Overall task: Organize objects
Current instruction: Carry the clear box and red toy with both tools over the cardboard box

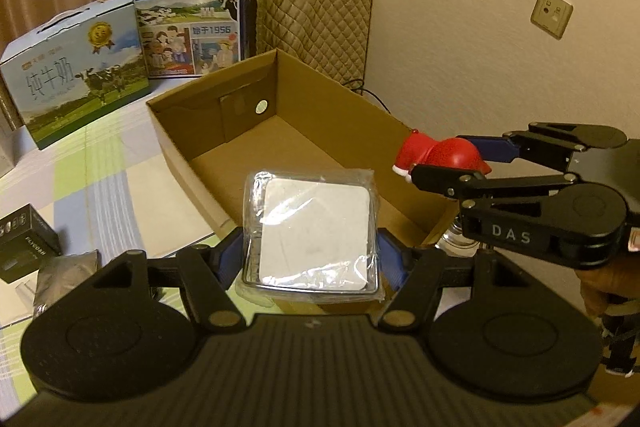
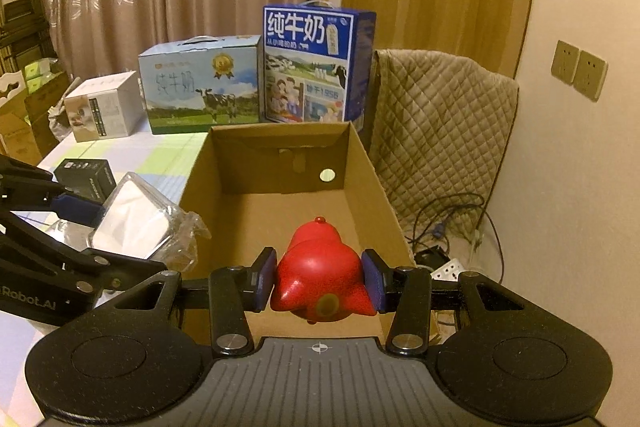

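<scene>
My left gripper [image 1: 312, 251] is shut on a clear plastic packet with a white square inside [image 1: 314, 227] and holds it above the near end of an open cardboard box [image 1: 192, 143]. My right gripper [image 2: 318, 281] is shut on a red toy figure [image 2: 320, 267] and holds it over the box's near right part [image 2: 372, 179]. In the left wrist view the right gripper [image 1: 448, 159] with the red toy [image 1: 440, 151] hangs over the box's right wall. In the right wrist view the left gripper [image 2: 86, 223] with the packet [image 2: 136, 219] is at the box's left wall. The box looks empty.
Two milk cartons [image 2: 200, 83] [image 2: 316, 63] stand behind the box on the checked tablecloth [image 1: 104, 187]. A small black box [image 1: 24, 247] and a grey pouch [image 1: 64, 275] lie at the left. A white box [image 2: 102, 107] stands far left. A quilted chair [image 2: 440, 131] and cables [image 2: 452, 223] are at right.
</scene>
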Demonstrator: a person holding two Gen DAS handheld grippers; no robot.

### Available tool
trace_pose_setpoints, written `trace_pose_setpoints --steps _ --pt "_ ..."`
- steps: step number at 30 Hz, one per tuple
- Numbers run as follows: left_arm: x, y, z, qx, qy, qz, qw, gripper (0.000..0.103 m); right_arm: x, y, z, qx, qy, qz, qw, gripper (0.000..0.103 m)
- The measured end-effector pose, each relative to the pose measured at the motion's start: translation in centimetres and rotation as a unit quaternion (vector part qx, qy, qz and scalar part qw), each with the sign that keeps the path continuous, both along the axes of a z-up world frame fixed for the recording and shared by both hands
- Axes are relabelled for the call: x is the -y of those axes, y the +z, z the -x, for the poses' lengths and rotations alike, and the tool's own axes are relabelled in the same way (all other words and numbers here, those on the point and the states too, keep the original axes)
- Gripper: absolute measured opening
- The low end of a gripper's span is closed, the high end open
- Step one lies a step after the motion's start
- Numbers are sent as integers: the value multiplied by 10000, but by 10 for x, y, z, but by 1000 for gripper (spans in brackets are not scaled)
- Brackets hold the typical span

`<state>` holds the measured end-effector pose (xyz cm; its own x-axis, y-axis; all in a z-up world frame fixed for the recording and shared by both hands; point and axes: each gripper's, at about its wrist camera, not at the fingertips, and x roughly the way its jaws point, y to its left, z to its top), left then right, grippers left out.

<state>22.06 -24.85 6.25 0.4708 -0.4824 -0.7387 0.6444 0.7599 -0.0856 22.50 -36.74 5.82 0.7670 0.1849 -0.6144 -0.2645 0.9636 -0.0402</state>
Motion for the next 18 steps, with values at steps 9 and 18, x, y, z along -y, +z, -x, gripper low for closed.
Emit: trace_pose_setpoints --steps 9,18 --pt "13 -8 -12 -49 -62 -62 9999 64 9 -8 -12 -73 -72 -52 9999 43" --pt "23 -14 -18 -95 -113 -123 9998 64 14 -11 -17 -106 -145 -83 9998 43"
